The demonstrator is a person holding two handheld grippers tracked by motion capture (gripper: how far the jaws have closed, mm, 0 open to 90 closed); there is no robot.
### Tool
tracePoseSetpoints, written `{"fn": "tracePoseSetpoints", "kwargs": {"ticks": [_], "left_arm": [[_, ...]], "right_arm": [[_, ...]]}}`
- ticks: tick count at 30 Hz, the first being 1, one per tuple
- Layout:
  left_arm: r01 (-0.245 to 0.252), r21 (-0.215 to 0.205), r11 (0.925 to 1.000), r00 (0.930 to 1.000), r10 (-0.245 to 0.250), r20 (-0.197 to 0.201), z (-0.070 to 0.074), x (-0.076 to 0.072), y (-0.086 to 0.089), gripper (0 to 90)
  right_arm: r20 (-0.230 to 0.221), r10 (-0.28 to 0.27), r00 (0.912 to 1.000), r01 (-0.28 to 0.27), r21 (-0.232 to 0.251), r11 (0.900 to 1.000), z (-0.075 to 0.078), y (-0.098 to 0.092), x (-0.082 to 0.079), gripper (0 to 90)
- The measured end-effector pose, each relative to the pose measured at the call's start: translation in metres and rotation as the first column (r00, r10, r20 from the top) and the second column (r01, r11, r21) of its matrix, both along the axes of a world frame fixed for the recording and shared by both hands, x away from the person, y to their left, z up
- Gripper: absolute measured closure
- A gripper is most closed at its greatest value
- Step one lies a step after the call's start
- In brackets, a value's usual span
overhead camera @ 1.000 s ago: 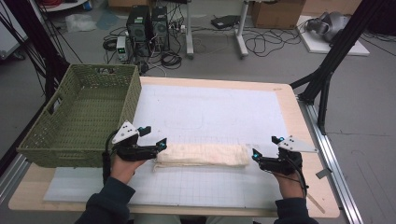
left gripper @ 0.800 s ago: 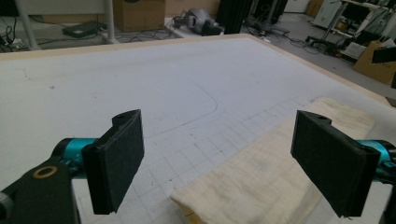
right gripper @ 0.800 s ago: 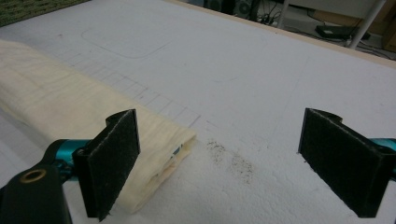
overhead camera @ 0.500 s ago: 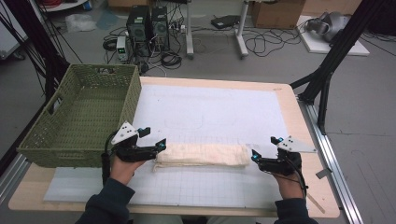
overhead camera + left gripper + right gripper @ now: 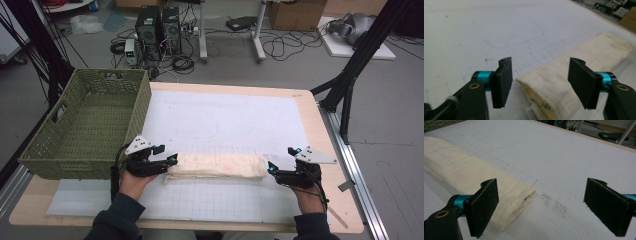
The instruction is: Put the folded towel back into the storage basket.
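Folded cream towel (image 5: 217,166) lies flat on the white mat (image 5: 225,120), stretched between both grippers. L gripper (image 5: 169,161) sits at the towel's L end; its jaws have just been closing but aren't on the cloth yet. In the left gripper view the towel's end (image 5: 554,85) lies in the gap between the pads, nearer the R pad, daylight on both sides. R gripper (image 5: 272,170) sits at the towel's other end, jaws wide apart, gripping nothing. In the right gripper view the towel's corner (image 5: 506,195) lies just past its L pad, rest of the gap over bare mat w/ a few dark specks. Green basket (image 5: 75,125) stands beyond the L gripper, near it, apart from the towel.
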State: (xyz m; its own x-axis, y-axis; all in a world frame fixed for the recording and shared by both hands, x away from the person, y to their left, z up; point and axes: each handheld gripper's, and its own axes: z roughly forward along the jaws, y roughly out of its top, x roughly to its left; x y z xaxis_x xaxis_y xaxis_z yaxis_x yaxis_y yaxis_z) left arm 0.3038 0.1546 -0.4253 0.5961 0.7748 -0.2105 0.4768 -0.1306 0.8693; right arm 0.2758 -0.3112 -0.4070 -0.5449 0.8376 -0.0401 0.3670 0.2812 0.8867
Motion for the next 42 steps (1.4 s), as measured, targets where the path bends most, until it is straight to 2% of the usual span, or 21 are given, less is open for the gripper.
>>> {"fn": "tracePoseSetpoints", "kwargs": {"ticks": [5, 9, 11, 12, 17, 20, 23, 26, 28, 29, 31, 35, 42], "left_arm": [[-0.009, 0.048, 0.9988, 0.9984, 0.011, -0.055, -0.007, 0.001, -0.005, 41.4], [0.003, 0.087, 0.9962, 0.9977, 0.003, -0.067, -0.010, 0.000, -0.011, 40.7], [0.010, 0.121, 0.9926, 0.9963, 0.000, -0.085, -0.014, -0.001, -0.015, 40.6], [0.013, 0.125, 0.9921, 0.9957, -0.001, -0.093, -0.015, -0.001, -0.017, 40.5], [0.026, 0.191, 0.9812, 0.9935, -0.004, -0.114, -0.021, -0.005, -0.022, 40.5], [0.037, 0.205, 0.9781, 0.9931, -0.013, -0.116, -0.022, -0.007, -0.023, 40.8], [0.041, 0.212, 0.9764, 0.9932, -0.017, -0.115, -0.022, -0.008, -0.022, 41.4], [0.042, 0.221, 0.9745, 0.9933, -0.017, -0.114, -0.021, -0.008, -0.023, 43.7], [0.067, 0.213, 0.9747, 0.9923, -0.043, -0.116, -0.021, -0.008, -0.020, 53.2], [0.083, 0.200, 0.9762, 0.9912, -0.061, -0.117, -0.021, -0.009, -0.020, 63.5], [0.090, 0.187, 0.9783, 0.9902, -0.067, -0.123, -0.021, -0.009, -0.021, 71.5], [0.086, 0.189, 0.9782, 0.9911, -0.065, -0.116, -0.021, -0.009, -0.020, 77.0], [0.083, 0.187, 0.9788, 0.9915, -0.062, -0.114, -0.021, -0.009, -0.019, 80.4]], "right_arm": [[-0.011, 0.007, 0.9999, -0.007, -0.003, 1.000, -0.002, 0.002, 0.001, 11.8], [-0.011, 0.009, 0.9999, -0.009, -0.003, 1.000, -0.002, 0.002, 0.001, 11.8], [-0.011, 0.011, 0.9999, -0.011, -0.003, 1.000, -0.002, 0.002, 0.001, 11.8], [-0.017, 0.010, 0.9998, -0.010, -0.002, 1.000, -0.002, 0.003, 0.000, 11.8], [-0.015, 0.020, 0.9997, -0.020, -0.004, 1.000, -0.002, 0.004, 0.001, 11.8], [-0.014, 0.022, 0.9997, -0.022, -0.007, 1.000, -0.002, 0.005, 0.001, 11.8], [-0.032, 0.025, 0.9992, -0.025, -0.009, 1.000, -0.003, 0.006, 0.001, 12.2], [-0.080, 0.034, 0.9962, -0.036, -0.024, 0.999, -0.006, 0.009, 0.004, 13.8], [-0.118, 0.031, 0.9926, -0.036, -0.042, 0.998, -0.010, 0.012, 0.006, 15.3], [-0.130, 0.034, 0.9910, -0.040, -0.045, 0.998, -0.012, 0.014, 0.007, 15.4], [-0.145, 0.035, 0.9888, -0.042, -0.044, 0.998, -0.015, 0.017, 0.008, 15.7], [-0.158, 0.054, 0.9860, -0.059, -0.028, 0.998, -0.018, 0.023, 0.009, 21.9], [-0.202, 0.088, 0.9755, -0.099, -0.045, 0.994, -0.025, 0.031, 0.007, 36.0]]}}
